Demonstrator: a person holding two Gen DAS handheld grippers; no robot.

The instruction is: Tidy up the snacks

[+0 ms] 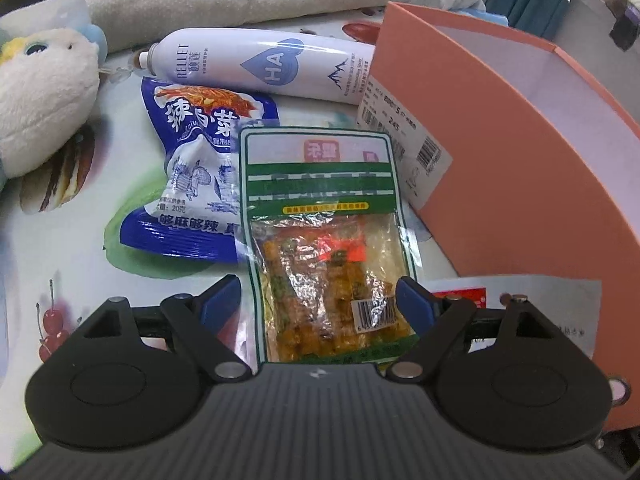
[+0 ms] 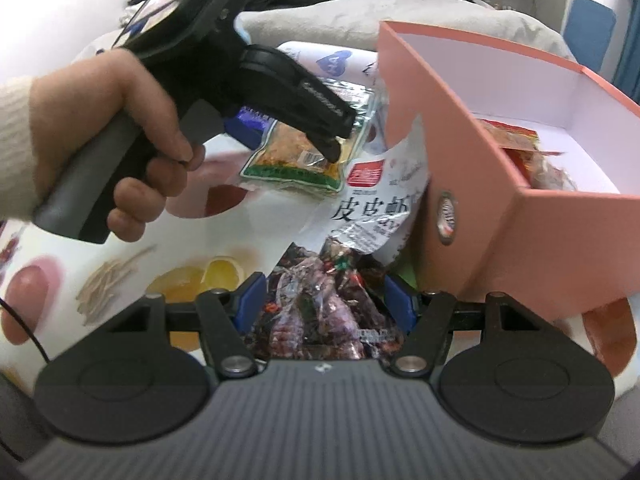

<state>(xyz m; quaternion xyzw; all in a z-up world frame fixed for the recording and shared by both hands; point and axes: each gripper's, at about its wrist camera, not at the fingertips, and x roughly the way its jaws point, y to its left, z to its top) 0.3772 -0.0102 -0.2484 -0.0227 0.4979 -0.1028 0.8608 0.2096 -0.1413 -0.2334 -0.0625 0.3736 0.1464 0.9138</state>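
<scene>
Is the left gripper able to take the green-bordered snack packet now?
Probably yes: left gripper is open, its fingers either side of the green-bordered snack packet, nothing over it.

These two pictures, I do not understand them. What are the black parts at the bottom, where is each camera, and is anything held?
No robot: a person holds a hand-held gripper in each hand, with a camera on each looking along its fingers. The left camera shows the left hand-held gripper open around a green-edged snack packet, beside a blue packet, a white bottle and a pink box. The right camera shows the right hand-held gripper open around a dark packet. Nothing is gripped yet.
</scene>
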